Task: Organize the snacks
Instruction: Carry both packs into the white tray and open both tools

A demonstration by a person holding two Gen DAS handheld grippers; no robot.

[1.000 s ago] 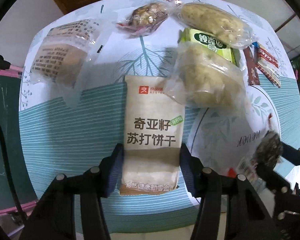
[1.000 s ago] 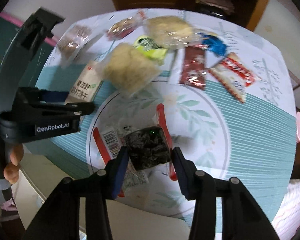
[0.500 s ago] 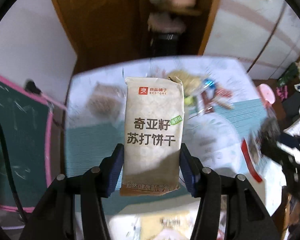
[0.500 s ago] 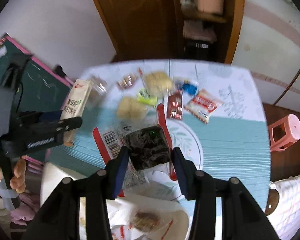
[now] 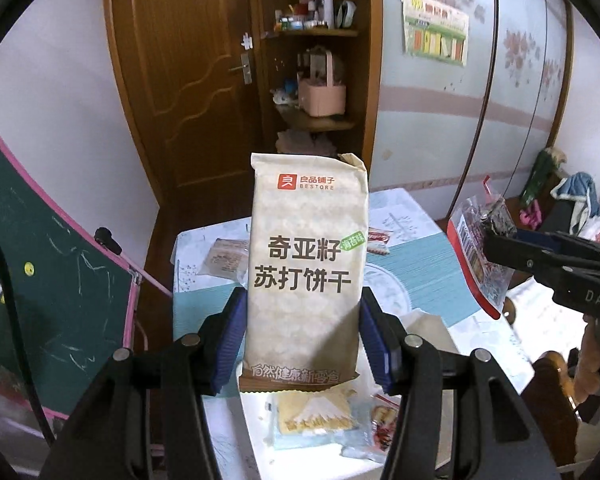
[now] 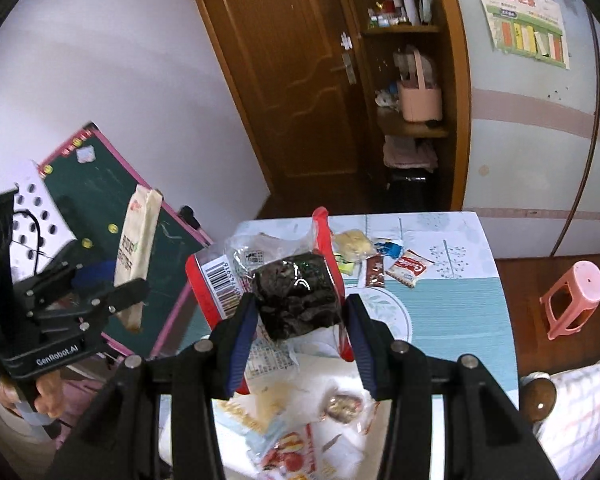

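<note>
Beige cracker pack [image 5: 306, 276] upright, clamped in air; clear red-edged bag of dark snack [image 6: 296, 294] held aloft too, above the table.

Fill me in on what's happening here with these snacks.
A person is sorting snacks with a handheld gripper in each hand. The left gripper is shut on a beige soda cracker packet, held upright above the table. The right gripper is shut on a dark seaweed snack pack with a red edge, also lifted. Below the grippers sits a white container already holding a few packets. More snacks, including a red and white packet, remain on the table.
</note>
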